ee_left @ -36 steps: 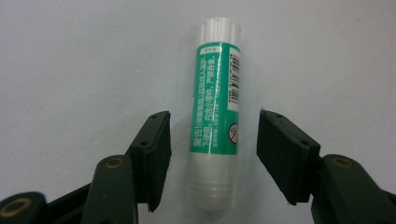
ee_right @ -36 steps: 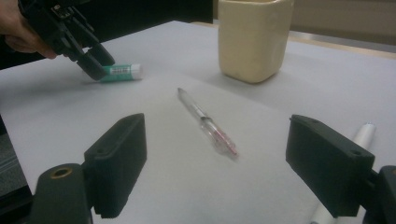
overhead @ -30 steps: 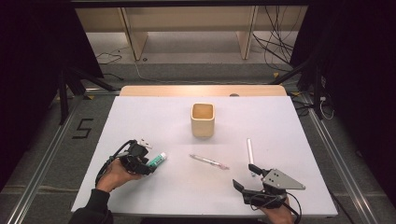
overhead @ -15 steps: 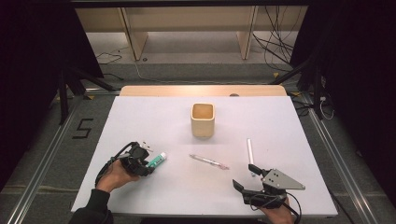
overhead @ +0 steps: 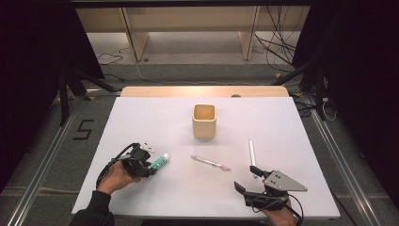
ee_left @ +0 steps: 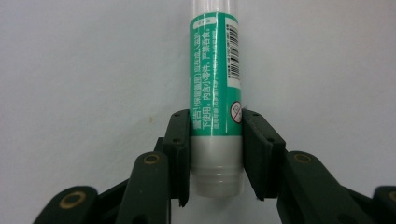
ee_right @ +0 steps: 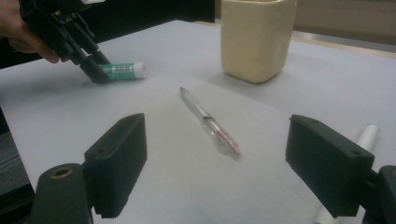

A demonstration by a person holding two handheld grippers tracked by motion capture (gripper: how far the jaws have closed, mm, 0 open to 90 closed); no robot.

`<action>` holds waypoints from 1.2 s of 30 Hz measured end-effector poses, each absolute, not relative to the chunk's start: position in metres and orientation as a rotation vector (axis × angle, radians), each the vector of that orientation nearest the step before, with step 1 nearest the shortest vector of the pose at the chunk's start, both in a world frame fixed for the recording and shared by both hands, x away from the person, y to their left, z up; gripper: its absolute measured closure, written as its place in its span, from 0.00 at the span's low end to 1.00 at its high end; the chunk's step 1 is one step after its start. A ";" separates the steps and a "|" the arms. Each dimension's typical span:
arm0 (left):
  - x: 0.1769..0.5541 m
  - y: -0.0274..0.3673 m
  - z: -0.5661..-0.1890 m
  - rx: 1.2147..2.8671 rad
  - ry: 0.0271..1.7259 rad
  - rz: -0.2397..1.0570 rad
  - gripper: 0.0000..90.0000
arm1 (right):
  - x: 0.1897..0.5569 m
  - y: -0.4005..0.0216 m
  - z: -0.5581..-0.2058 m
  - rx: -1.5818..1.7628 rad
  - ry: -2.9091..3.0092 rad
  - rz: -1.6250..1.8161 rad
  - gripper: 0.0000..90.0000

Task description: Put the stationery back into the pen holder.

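Left tongs (ee_left: 215,154) clamping glue stick (ee_left: 215,79), flat

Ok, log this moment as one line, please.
left gripper: jaws just closed onto glue stick, lying on table | right gripper: open, idle near pen | cup: upright

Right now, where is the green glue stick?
In the high view the glue stick lies at the table's front left, clamped by the left gripper, left of the clear pen.
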State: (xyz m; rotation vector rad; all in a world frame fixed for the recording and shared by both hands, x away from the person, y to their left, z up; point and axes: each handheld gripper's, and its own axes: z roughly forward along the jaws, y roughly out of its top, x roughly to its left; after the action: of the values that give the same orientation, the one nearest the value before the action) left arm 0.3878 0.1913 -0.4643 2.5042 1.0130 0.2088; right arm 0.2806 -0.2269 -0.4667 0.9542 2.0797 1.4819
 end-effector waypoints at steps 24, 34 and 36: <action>0.375 0.148 -0.436 2.456 0.850 0.122 0.72 | 0.278 -0.203 -0.453 0.825 2.114 1.513 0.22; 0.374 0.121 -0.436 2.484 0.771 0.076 0.72 | 0.280 -0.180 -0.447 0.667 2.157 1.408 0.22; 0.374 0.116 -0.435 2.488 0.761 0.062 0.72 | 0.281 -0.176 -0.446 0.633 2.157 1.379 0.22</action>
State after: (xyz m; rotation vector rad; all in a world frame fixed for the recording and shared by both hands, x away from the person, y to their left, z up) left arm 0.3741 0.1155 -0.4355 2.4881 0.7606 0.0620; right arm 0.2805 -0.1755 -0.4464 0.6327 2.1574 1.3793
